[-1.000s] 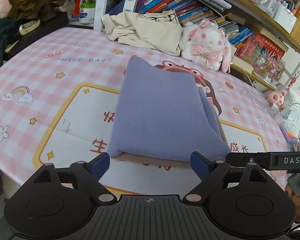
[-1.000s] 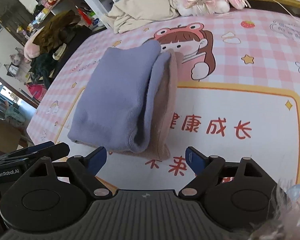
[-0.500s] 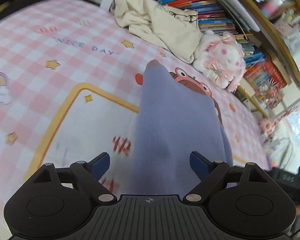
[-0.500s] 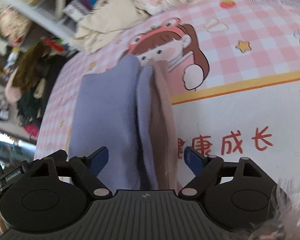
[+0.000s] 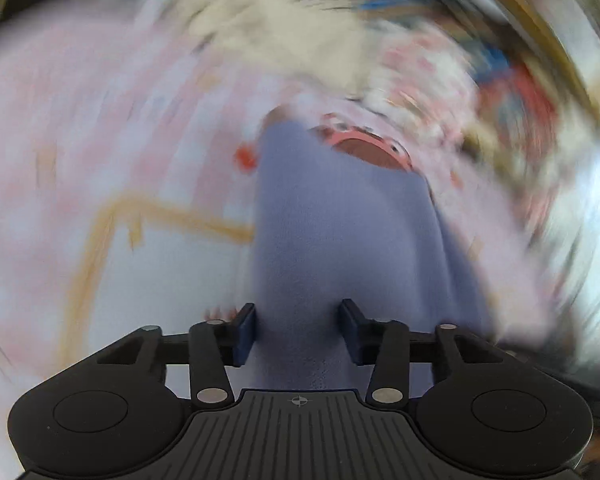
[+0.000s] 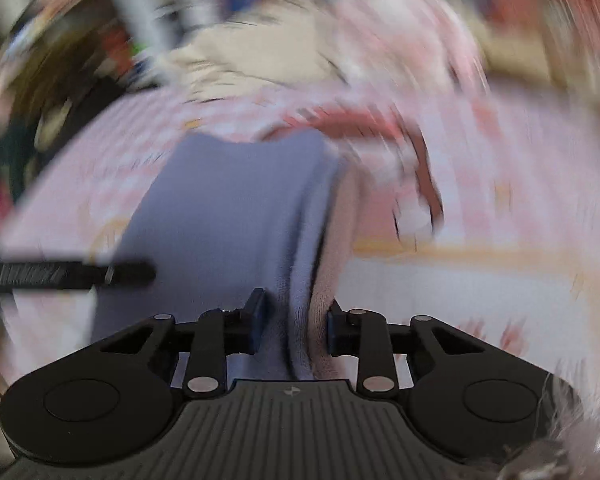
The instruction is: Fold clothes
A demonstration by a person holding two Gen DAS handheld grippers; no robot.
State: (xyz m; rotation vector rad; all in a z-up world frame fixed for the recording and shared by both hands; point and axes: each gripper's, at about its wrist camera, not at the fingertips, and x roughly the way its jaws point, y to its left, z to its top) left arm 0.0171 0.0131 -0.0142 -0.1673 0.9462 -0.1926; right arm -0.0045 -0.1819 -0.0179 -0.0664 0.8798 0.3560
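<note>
Now both grippers' fingers are closing on the folded lilac garment [image 5: 340, 240]; writing blurred.

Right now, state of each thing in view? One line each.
Left gripper: jaws closing, lavender fabric between them.
Right gripper: jaws closing on the garment's layered edge.
Lavender garment: folded, lying on the tablecloth, near edge in both grippers.
Beige layer: folded under the lavender one.
Pink checked tablecloth: spread flat, blurred.
</note>
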